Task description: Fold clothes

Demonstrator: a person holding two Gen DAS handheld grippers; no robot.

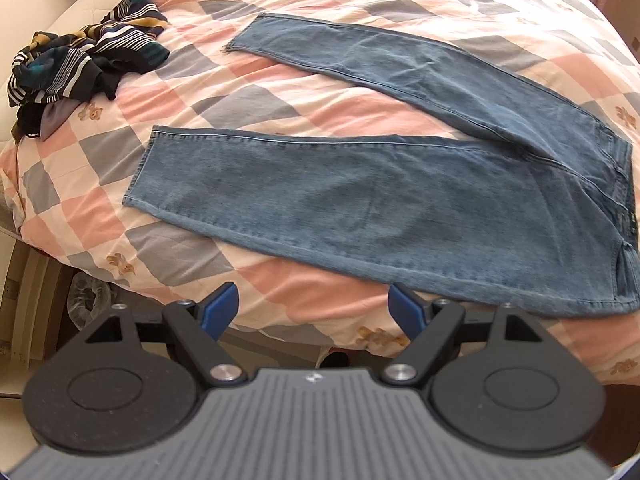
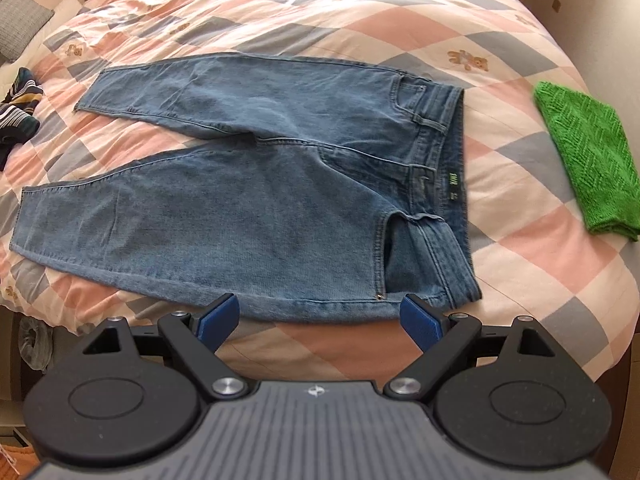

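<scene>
A pair of blue jeans [image 1: 360,192] lies flat on the bed, legs spread apart to the left, waistband to the right; it also shows in the right wrist view [image 2: 260,200]. My left gripper [image 1: 314,312] is open and empty, at the bed's near edge, just short of the near leg's lower seam. My right gripper [image 2: 320,318] is open and empty, just short of the near hip and pocket of the jeans.
A crumpled striped dark garment [image 1: 84,56] lies at the bed's far left. A folded green knit item [image 2: 588,160] lies right of the waistband. The checked pink-and-grey quilt [image 1: 280,92] covers the bed. A grey pillow [image 2: 20,20] sits at the far left corner.
</scene>
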